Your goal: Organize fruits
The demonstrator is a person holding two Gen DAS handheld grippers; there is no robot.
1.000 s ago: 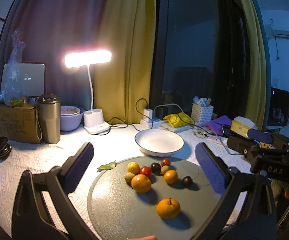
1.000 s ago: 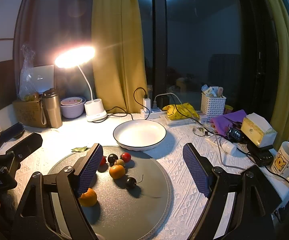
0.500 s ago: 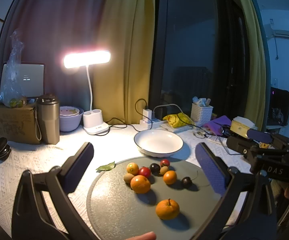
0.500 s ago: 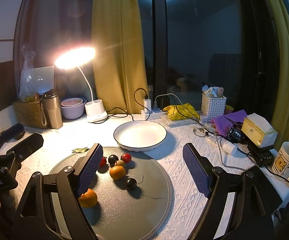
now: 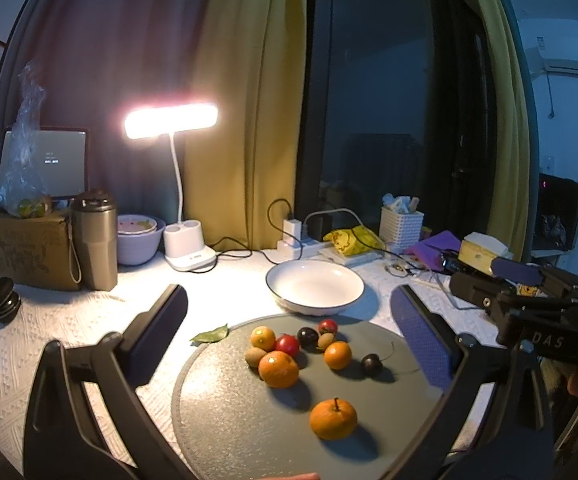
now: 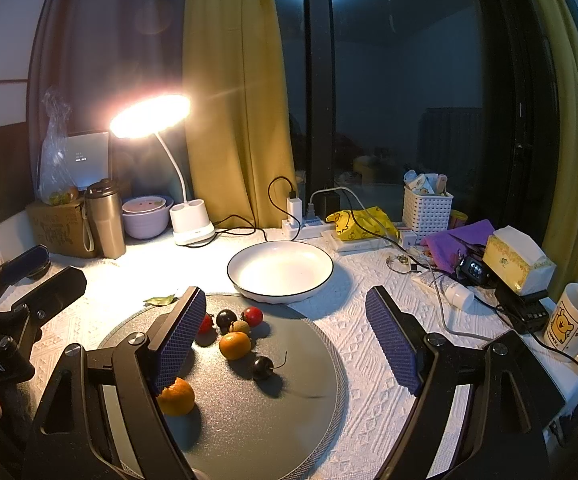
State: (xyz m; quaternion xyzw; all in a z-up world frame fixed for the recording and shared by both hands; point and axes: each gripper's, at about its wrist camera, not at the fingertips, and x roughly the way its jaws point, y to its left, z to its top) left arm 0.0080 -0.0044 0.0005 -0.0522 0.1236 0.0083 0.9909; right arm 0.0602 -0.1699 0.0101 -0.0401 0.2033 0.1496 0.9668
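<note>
On the round grey mat (image 5: pixel 225 420), between the spread fingers of both tools, lie the fruits, none yet in the white bowl (image 5: pixel 315 287) just beyond the mat's far edge. Left gripper (image 5: pixel 289 320): jaws wide apart, holding nothing, hovering at the mat's near side. Right gripper (image 6: pixel 285 332): likewise wide open and empty, aimed more to the mat's right half. Straight ahead of the left tool sits the cluster: a large orange (image 5: pixel 278 369), small orange (image 5: pixel 337 355), red tomato (image 5: pixel 287 344), dark cherry (image 5: pixel 371 364) with its stem trailing right. Nearest of all, alone at the front, a stemmed mandarin (image 5: pixel 333 419), slightly right of the left tool's centre line; seen from the right wrist, half hidden behind the left finger pad (image 6: pixel 177 340). Probably an easier reach for the left hand. Round fruit, so no long axis to match; only centring the jaws over it and lowering.
</note>
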